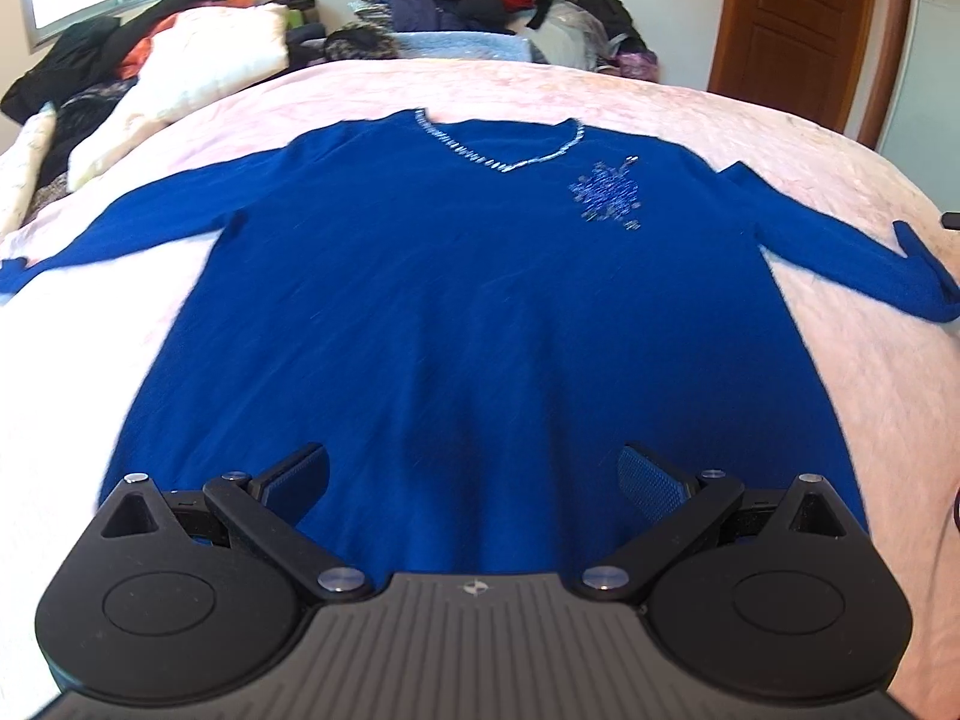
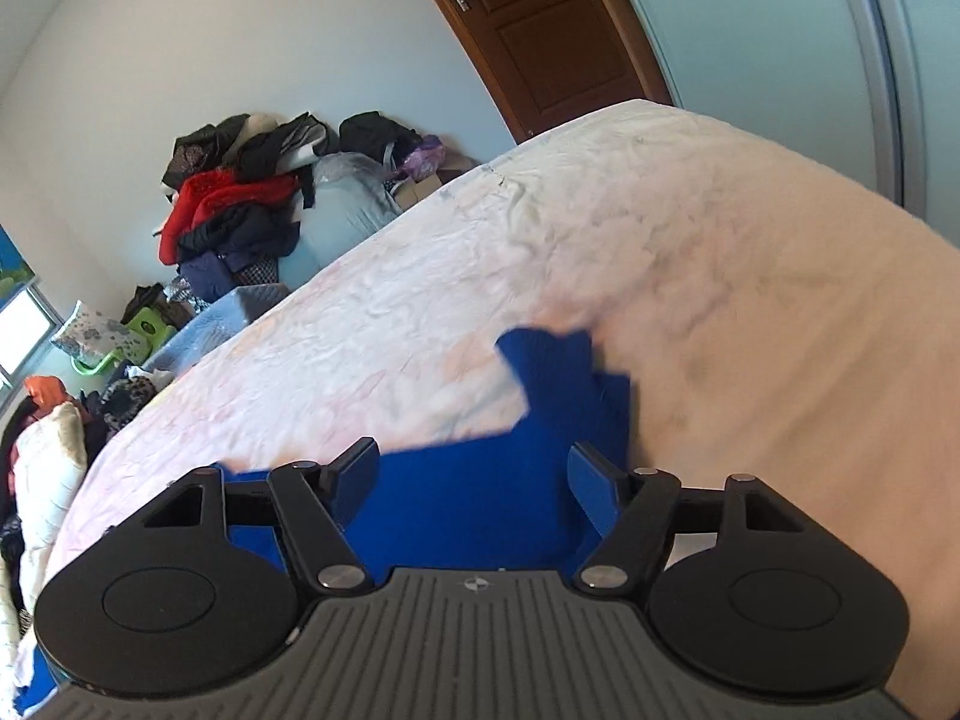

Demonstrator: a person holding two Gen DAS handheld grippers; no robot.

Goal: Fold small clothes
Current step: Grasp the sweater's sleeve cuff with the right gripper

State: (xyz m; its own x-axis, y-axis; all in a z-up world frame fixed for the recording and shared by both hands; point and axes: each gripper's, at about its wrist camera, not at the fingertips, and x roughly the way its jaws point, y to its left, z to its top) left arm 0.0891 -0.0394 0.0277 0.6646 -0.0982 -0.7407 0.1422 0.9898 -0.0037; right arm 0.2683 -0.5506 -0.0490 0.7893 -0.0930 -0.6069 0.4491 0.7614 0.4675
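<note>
From the left wrist, the blue sweater (image 1: 468, 300) lies flat, face up, mid-bed (image 1: 750, 120) with sleeves spread; I would smooth the hem before folding, and the left claw (image 1: 474, 480) hovers there wide apart, holding nothing. From the right wrist, the right claw (image 2: 474, 480) is also spread wide over the right sleeve (image 2: 558, 384) near the bed's right edge, gripping nothing.

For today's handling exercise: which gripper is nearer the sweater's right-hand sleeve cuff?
Right. The right gripper hovers open just short of the sleeve cuff; the left gripper is open over the blue sweater hem, far from it.
</note>
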